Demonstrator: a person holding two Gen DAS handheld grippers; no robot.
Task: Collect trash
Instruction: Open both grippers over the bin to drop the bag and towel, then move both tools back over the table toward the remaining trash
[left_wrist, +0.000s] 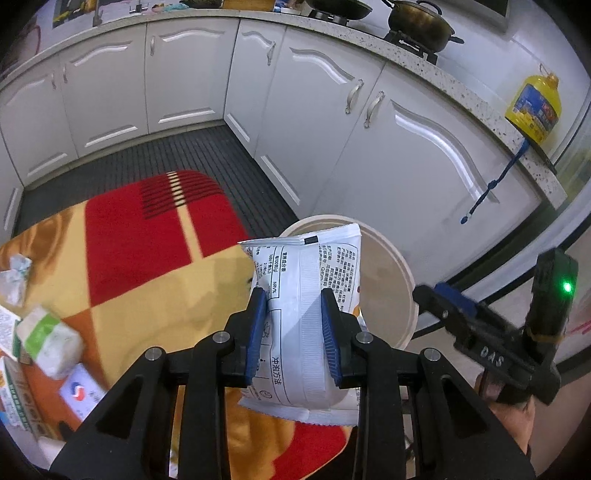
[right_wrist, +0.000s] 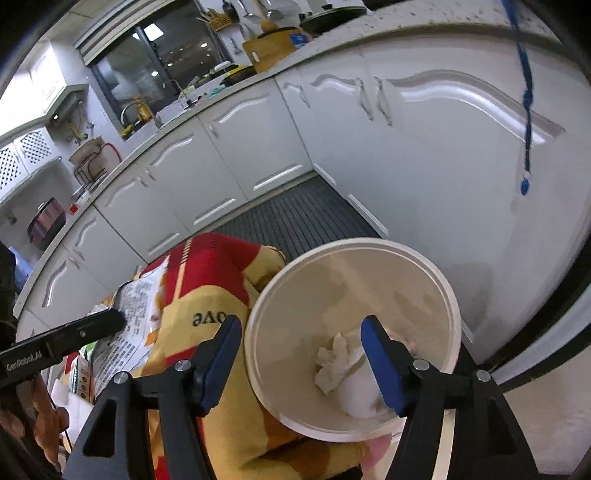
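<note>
White printed packet (left_wrist: 306, 314) upright beside cream bin (right_wrist: 452, 295) holding seemingly crumpled tissue (right_wrist: 334, 360)

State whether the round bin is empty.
Not empty: crumpled white tissue lies at the bottom of the bin.

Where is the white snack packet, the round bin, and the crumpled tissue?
White snack packet (left_wrist: 301, 295): left wrist view, on its middle seam strip between the tongs' pads.
Round bin (right_wrist: 456, 306): right wrist view, on its right rim.
Crumpled tissue (right_wrist: 334, 360): right wrist view, on its wrinkled middle, inside the bin.
</note>
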